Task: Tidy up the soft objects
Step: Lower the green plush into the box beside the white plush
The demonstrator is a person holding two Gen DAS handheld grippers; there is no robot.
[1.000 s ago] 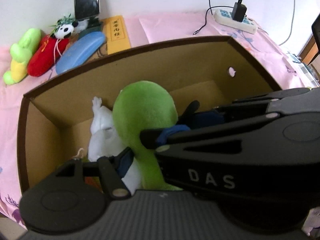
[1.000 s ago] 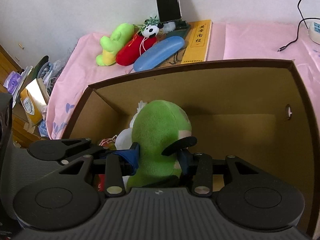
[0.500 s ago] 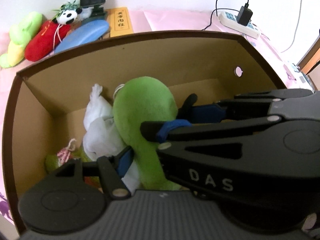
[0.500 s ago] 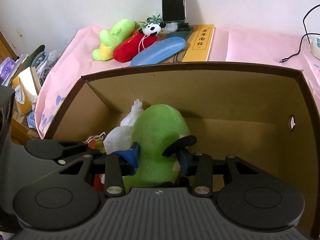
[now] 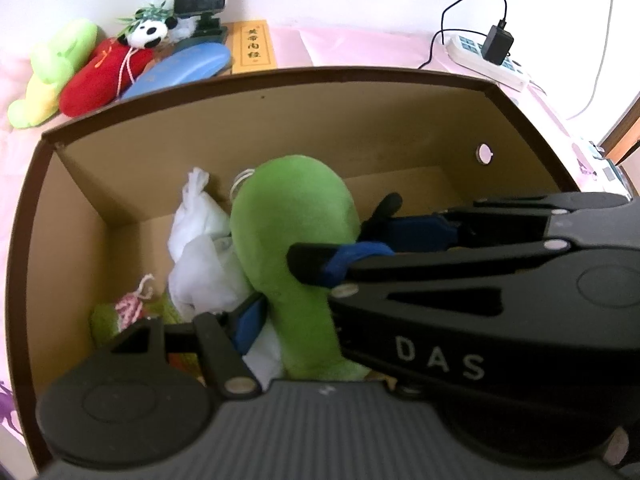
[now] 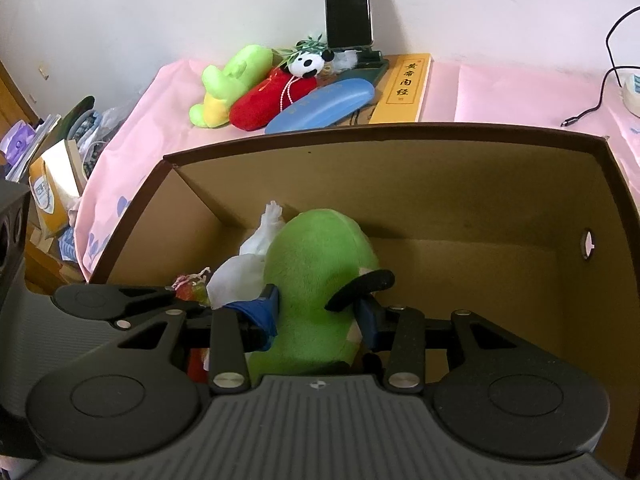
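A big green plush toy (image 5: 292, 232) stands inside the open cardboard box (image 5: 280, 120); it also shows in the right wrist view (image 6: 320, 264). My right gripper (image 6: 316, 312) is shut on its sides. My left gripper (image 5: 276, 300) grips the same toy from the left, and the right gripper's body (image 5: 480, 280) crosses the left wrist view. A white soft toy (image 5: 200, 240) and a small pink-and-green knitted thing (image 5: 128, 308) lie in the box to the left of the green toy.
Behind the box, on the pink cloth, lie a lime-yellow plush (image 6: 228, 84), a red plush (image 6: 268, 100), a small panda (image 6: 308, 64), a blue case (image 6: 320, 106), a yellow book (image 6: 404, 88) and a phone on a stand (image 6: 348, 4). A power strip (image 5: 484, 60) lies far right.
Both grippers have lowered the green toy deeper into the box. More of the box floor and the white toy beside it now shows.
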